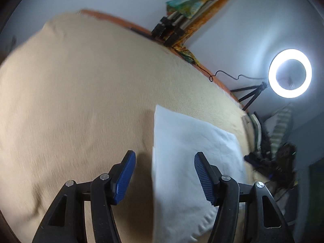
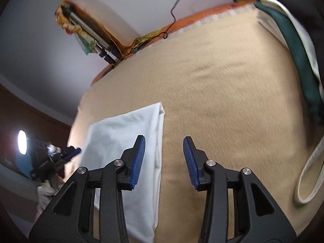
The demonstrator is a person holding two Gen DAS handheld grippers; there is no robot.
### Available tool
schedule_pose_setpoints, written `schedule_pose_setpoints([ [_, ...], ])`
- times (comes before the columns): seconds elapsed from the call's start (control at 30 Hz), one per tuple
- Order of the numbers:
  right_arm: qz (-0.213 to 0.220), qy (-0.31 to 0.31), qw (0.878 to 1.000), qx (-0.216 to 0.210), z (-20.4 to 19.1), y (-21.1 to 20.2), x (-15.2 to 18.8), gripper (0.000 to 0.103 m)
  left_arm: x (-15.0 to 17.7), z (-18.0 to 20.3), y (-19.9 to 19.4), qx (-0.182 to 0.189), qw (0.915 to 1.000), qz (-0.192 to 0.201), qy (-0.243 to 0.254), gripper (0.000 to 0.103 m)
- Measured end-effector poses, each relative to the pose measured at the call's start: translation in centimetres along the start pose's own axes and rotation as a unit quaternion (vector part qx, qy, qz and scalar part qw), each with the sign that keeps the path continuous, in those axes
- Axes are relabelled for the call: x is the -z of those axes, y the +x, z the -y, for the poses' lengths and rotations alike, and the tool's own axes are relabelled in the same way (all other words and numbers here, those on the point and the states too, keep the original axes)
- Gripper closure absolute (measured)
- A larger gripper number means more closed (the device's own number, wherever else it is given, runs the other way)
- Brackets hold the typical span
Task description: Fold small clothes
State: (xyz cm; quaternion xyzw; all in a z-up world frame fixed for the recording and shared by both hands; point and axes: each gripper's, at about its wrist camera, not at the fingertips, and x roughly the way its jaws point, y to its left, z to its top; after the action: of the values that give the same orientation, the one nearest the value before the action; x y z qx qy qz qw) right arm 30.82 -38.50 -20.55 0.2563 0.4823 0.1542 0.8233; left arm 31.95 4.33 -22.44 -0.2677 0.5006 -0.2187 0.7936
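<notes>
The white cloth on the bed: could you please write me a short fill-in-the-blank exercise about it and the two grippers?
1. The folded cloth is ____ in colour.
2. It lies on a ____ blanket.
3. The jaws of the left gripper and the right gripper both stand ____, holding nothing.
4. The lit lamp by the wall has the shape of a ____.

Missing words: white; beige; open; ring

each wrist view looks steeply down along its hand-held gripper, close over the bed (image 1: 81,101). both share the folded white cloth (image 1: 192,151) and the bed's far edge.
</notes>
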Motion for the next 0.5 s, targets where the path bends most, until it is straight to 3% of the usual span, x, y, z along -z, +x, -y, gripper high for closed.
schedule_pose_setpoints([
  [0.1,-0.006,0.022,0.999,-0.027,1.0,-0.1,0.8,0.062,0.8,-0.9,0.2,0.043,0.9972,-0.023,-0.056,0.04],
  [0.5,-0.052,0.002,0.996,-0.078,0.3,1.9,2.5,0.062,1.0,-2.0,1.8,0.088,0.9895,-0.045,-0.105,0.04],
])
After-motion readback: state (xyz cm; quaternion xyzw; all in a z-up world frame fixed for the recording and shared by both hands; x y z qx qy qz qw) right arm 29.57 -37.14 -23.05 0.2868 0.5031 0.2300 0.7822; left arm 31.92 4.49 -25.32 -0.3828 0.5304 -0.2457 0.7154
